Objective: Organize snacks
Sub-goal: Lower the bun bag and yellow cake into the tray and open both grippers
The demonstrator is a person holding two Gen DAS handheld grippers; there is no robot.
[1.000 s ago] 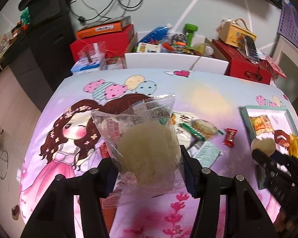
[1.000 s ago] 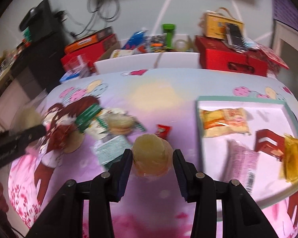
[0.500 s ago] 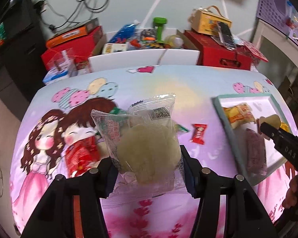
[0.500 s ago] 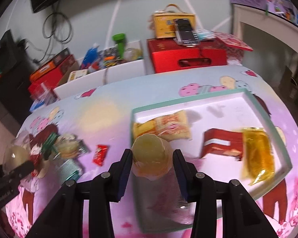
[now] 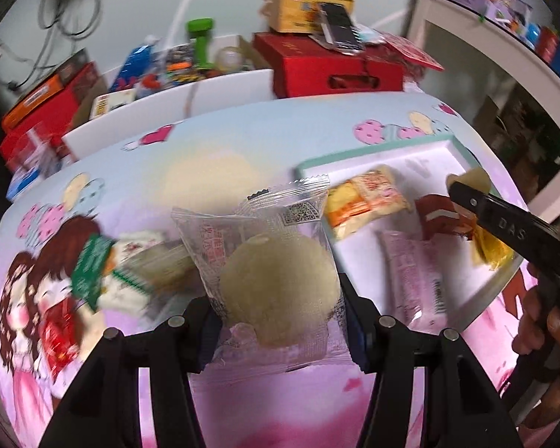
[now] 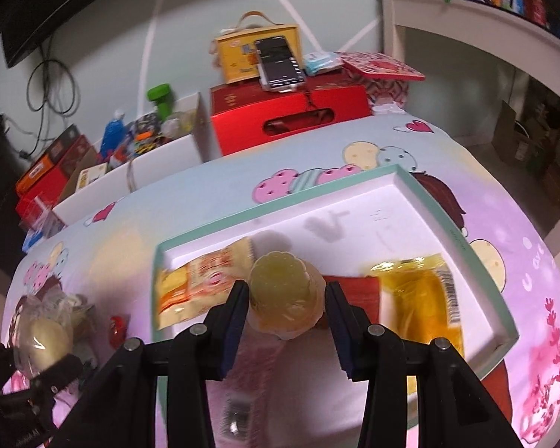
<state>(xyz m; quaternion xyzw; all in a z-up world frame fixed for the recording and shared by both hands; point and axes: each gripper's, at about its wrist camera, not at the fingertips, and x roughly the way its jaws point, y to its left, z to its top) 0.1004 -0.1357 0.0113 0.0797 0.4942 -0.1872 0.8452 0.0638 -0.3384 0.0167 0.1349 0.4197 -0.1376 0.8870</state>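
My left gripper (image 5: 276, 317) is shut on a clear packet with a pale round cake (image 5: 276, 283), held above the cartoon tablecloth just left of the white tray (image 5: 455, 149). My right gripper (image 6: 285, 310) is shut on a yellow jelly cup (image 6: 283, 298), held over the tray (image 6: 410, 186). The tray holds an orange packet (image 6: 201, 280), a red packet (image 6: 354, 291), a yellow packet (image 6: 422, 298) and a pink packet (image 5: 418, 276). The right gripper also shows in the left wrist view (image 5: 466, 190), and the left gripper in the right wrist view (image 6: 37, 354).
Loose snacks lie left of the tray: a green-and-white packet (image 5: 104, 272), a small red candy (image 6: 117, 330). Behind the table stand a white bin of toys (image 5: 175, 86), red boxes (image 5: 336, 71) and a yellow box (image 6: 257, 52). A white desk (image 6: 485, 30) is at right.
Both grippers have moved right with their snacks. The right one with the jelly cup now sits further over the tray, and the left one with the cake packet has neared the tray's left edge.
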